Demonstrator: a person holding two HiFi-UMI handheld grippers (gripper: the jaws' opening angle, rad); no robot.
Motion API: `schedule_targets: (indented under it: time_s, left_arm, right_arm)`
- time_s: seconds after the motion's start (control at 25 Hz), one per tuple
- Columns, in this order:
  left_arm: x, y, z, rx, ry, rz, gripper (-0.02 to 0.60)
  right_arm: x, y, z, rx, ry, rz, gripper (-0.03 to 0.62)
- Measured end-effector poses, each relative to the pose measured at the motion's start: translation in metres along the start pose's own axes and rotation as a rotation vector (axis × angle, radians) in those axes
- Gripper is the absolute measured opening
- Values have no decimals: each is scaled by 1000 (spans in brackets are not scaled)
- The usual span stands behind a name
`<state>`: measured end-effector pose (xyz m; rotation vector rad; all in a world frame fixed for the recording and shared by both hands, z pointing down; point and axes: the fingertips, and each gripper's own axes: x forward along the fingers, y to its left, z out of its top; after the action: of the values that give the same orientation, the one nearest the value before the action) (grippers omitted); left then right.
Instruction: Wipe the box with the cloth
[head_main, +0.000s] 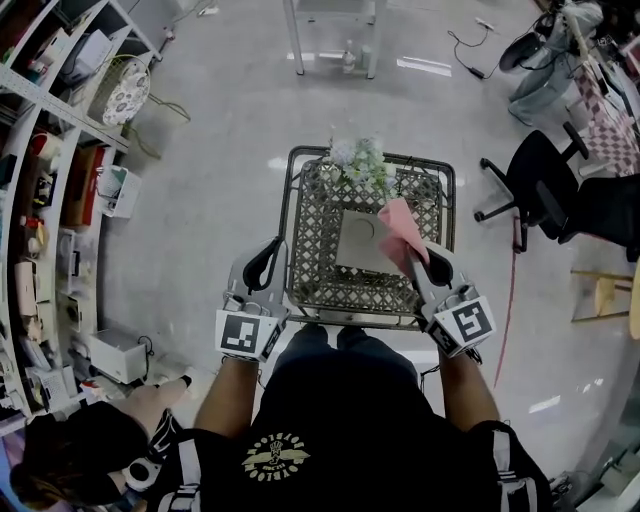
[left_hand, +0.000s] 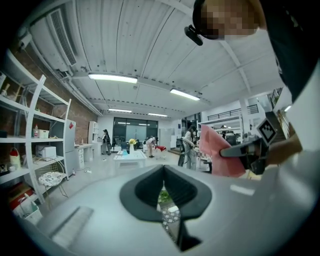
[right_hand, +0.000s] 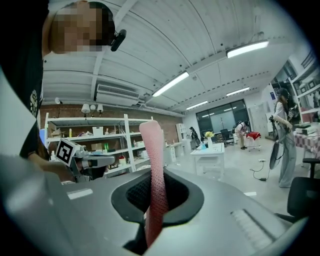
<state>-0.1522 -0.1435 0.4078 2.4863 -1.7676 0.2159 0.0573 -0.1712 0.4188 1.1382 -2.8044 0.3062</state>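
A flat grey box (head_main: 356, 243) lies in a wire basket (head_main: 310, 250) in front of me. My right gripper (head_main: 421, 259) is shut on a pink cloth (head_main: 400, 229), which hangs over the box's right side. In the right gripper view the cloth (right_hand: 153, 170) stands up between the pads as a narrow pink strip. At the basket's left rim my left gripper (head_main: 267, 264) is shut and holds nothing. The left gripper view looks up across the room; the cloth (left_hand: 218, 152) and the right gripper (left_hand: 248, 149) show at its right. The left gripper (right_hand: 88, 162) also appears in the right gripper view.
A bunch of pale flowers (head_main: 364, 162) lies at the basket's far end. Shelving (head_main: 55, 180) with goods runs along the left. A black office chair (head_main: 540, 180) stands at the right, a metal table leg frame (head_main: 330, 40) ahead. A crouching person (head_main: 70, 450) is at lower left.
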Motion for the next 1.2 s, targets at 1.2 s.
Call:
schedule_targets:
  time_s: [1.2]
  left_arm:
    - [-1, 139, -84, -90, 125, -11, 0]
  right_arm:
    - [186, 7, -272, 303, 397, -60, 17]
